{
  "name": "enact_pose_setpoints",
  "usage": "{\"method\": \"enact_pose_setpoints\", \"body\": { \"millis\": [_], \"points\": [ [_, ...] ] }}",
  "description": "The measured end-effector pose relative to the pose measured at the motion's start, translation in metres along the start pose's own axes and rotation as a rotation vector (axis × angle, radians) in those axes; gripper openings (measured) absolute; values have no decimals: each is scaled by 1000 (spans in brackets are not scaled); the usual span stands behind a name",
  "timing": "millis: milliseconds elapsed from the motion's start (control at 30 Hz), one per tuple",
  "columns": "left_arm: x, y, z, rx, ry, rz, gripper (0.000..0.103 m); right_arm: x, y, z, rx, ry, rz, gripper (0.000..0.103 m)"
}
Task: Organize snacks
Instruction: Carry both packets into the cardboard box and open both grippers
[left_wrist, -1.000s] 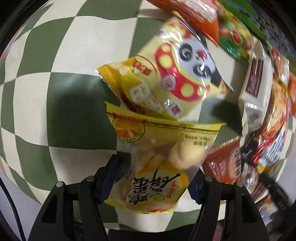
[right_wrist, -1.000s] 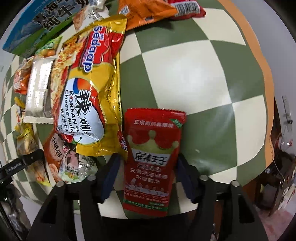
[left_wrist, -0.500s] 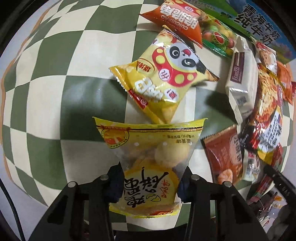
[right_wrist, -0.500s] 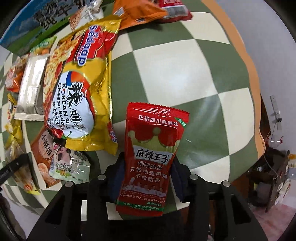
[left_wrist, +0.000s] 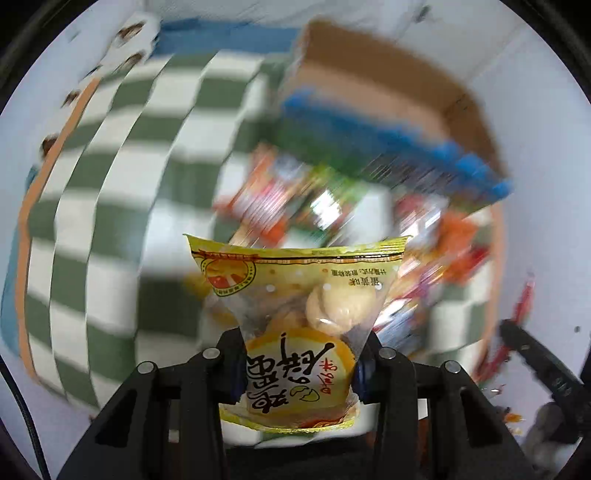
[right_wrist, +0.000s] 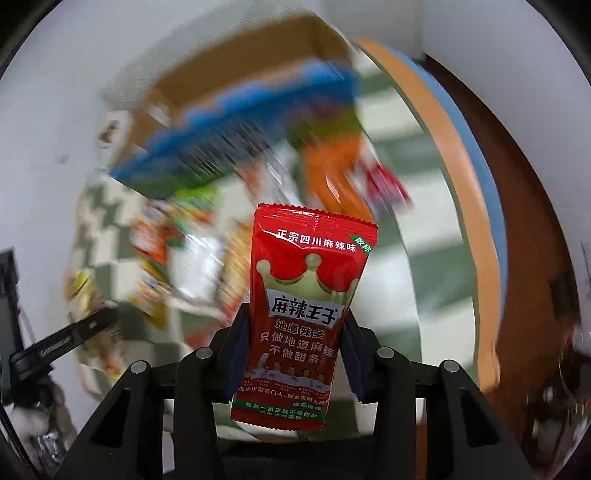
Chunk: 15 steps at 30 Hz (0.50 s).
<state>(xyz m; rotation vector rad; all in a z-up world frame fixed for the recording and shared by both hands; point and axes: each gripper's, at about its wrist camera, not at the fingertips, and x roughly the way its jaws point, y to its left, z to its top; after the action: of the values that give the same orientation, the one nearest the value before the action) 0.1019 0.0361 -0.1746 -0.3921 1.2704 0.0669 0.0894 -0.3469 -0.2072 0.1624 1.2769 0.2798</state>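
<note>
My left gripper (left_wrist: 298, 363) is shut on a yellow egg-snack packet (left_wrist: 295, 295) and holds it up above the checkered table (left_wrist: 110, 206). My right gripper (right_wrist: 293, 354) is shut on a red spicy-strip packet (right_wrist: 303, 295), also lifted off the table. Behind both, blurred by motion, lies a pile of snack packets (left_wrist: 325, 206), which also shows in the right wrist view (right_wrist: 207, 251). An open cardboard box (left_wrist: 388, 88) with a blue-printed side stands at the far edge of the table; it also shows in the right wrist view (right_wrist: 236, 85).
The green and white checkered cloth has an orange rim (right_wrist: 454, 155). A white wall is behind the box. The other gripper shows at the right edge of the left view (left_wrist: 543, 365) and at the left edge of the right view (right_wrist: 62, 339).
Both grippers have lifted their packets off the table and tilted up, so the views now look across the table toward the cardboard box. The background is motion-blurred.
</note>
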Motion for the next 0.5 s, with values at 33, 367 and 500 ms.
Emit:
{"method": "enact_pose_setpoints", "body": {
  "millis": [33,367,500],
  "points": [
    [-5,-11,19,3,-9,-29,39,-10,7,17,-26,-12,26,47],
    [45,-92,230,21,12,-108,39,49,68,208,-157,-86,95,47],
    [96,-102,281,13,72,-99,39,91,68,279,-193,-37,40,47]
  ]
}}
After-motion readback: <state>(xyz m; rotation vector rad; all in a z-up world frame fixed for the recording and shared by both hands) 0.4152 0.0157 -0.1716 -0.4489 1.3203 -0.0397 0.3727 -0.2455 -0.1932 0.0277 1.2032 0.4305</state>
